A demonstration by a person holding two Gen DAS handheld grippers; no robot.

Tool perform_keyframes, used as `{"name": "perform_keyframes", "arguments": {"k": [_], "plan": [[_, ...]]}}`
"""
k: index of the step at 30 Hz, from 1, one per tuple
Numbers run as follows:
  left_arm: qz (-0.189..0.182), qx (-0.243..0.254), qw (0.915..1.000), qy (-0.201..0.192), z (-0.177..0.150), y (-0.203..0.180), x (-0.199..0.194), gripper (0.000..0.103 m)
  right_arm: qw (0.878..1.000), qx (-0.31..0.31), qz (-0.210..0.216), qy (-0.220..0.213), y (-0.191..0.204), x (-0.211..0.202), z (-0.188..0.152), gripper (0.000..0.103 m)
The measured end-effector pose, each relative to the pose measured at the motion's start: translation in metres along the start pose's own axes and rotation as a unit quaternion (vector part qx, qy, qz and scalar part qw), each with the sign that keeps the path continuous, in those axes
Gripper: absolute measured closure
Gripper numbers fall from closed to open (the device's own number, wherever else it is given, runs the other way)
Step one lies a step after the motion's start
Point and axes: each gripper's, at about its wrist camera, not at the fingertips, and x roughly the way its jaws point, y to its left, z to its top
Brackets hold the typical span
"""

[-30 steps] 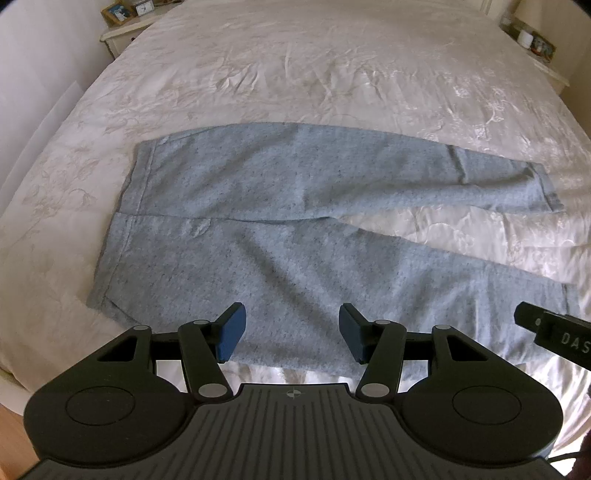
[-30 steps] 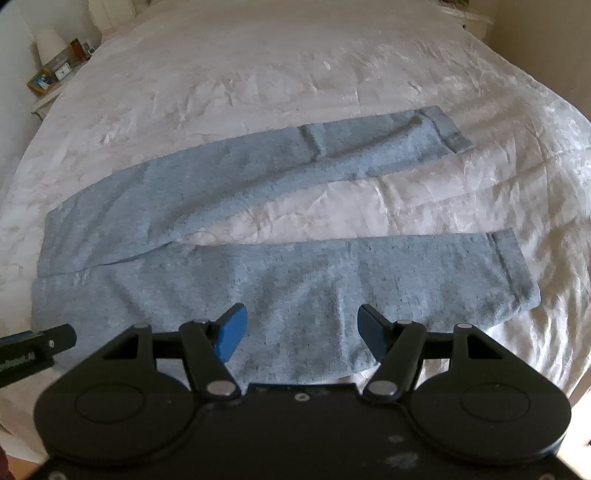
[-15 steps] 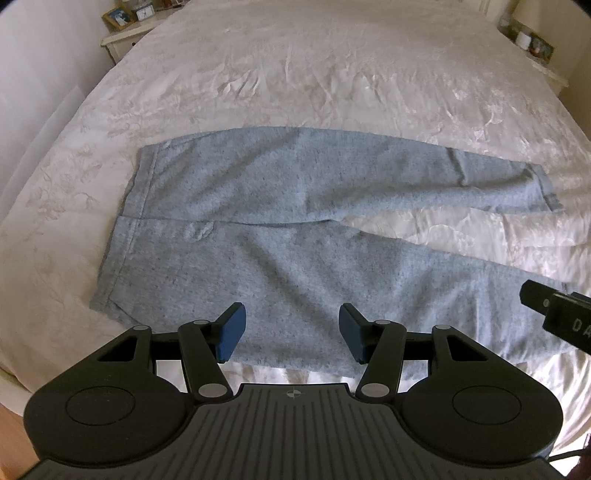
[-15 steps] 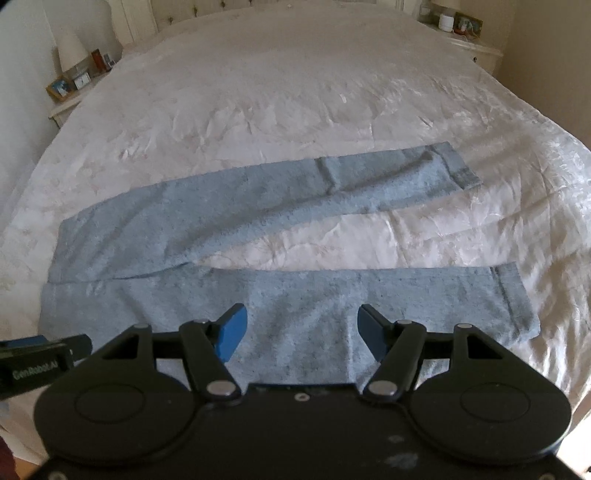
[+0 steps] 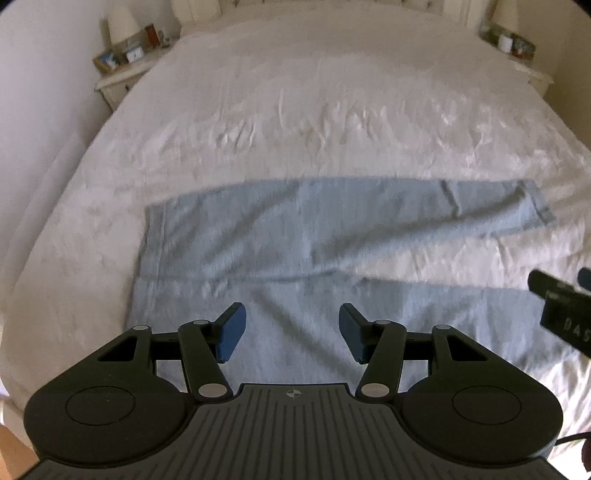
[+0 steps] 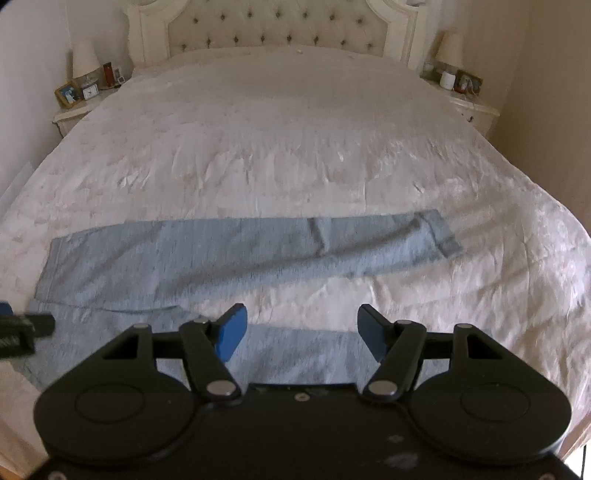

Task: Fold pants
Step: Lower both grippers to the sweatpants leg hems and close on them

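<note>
Grey-blue pants point(image 5: 280, 236) lie flat across the near part of a white bed, waistband to the left, both legs running right and spread apart in a narrow V. My left gripper point(image 5: 291, 330) hangs open above the near leg close to the seat, nothing between its blue pads. In the right wrist view the pants point(image 6: 236, 254) show the far leg whole and the near leg partly hidden behind the tool. My right gripper point(image 6: 301, 330) is open over the near leg and holds nothing. Each gripper appears at the edge of the other's view.
The white bedspread point(image 6: 295, 147) stretches far beyond the pants to a tufted headboard point(image 6: 277, 26). Nightstands with lamps, frames and small items stand at the left point(image 6: 85, 96) and right point(image 6: 465, 92) of the headboard. A wall runs along the left side.
Both grippers have risen and tipped up, so the pants sit lower in both views and the headboard and nightstands have come into sight. The pants have not moved.
</note>
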Motion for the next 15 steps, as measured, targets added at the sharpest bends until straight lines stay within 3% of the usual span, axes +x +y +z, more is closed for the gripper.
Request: {"name": "perform_keyframes", "arguments": {"k": [7,10,15], "plan": [[-0.023,-0.006,0.9997,-0.011,0.033,0.000,0.003,0.049,0.999,0.012,0.026,0.023,-0.016,0.014,0.029,0.037],[-0.043,-0.017,0.9989,-0.007,0.045,0.003,0.015,0.049,0.999,-0.012,0.039,0.029,-0.014,0.027,0.038,0.038],[-0.043,-0.023,0.9988,0.010,0.058,0.002,0.046,0.053,0.996,-0.073,0.035,0.031,-0.004,0.067,0.051,0.040]]}}
